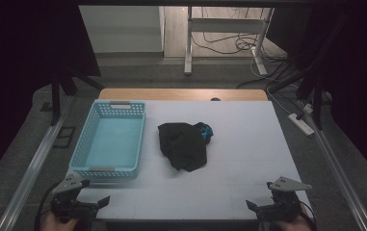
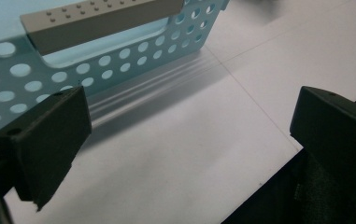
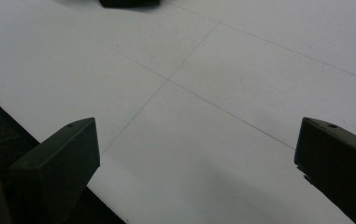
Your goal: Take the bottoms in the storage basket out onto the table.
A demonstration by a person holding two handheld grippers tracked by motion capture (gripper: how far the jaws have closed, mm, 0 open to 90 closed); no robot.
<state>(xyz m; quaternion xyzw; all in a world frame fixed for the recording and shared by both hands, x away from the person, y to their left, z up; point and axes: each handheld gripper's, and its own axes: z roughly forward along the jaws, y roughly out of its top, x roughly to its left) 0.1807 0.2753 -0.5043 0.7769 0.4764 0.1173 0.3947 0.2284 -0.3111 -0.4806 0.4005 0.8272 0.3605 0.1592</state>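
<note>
Near the table's front edge, both grippers' fingers gape; black cloth (image 1: 185,145) beside basket (image 1: 109,139).

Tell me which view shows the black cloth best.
The high view: the whole black cloth lies crumpled on the white table, right of the blue basket, with something blue at its far edge. The right gripper view catches just a dark sliver at its top edge, probably the cloth. The left gripper view faces the basket wall.

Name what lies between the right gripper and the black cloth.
Nothing: in the high view, bare white table separates the right gripper from the cloth.
</note>
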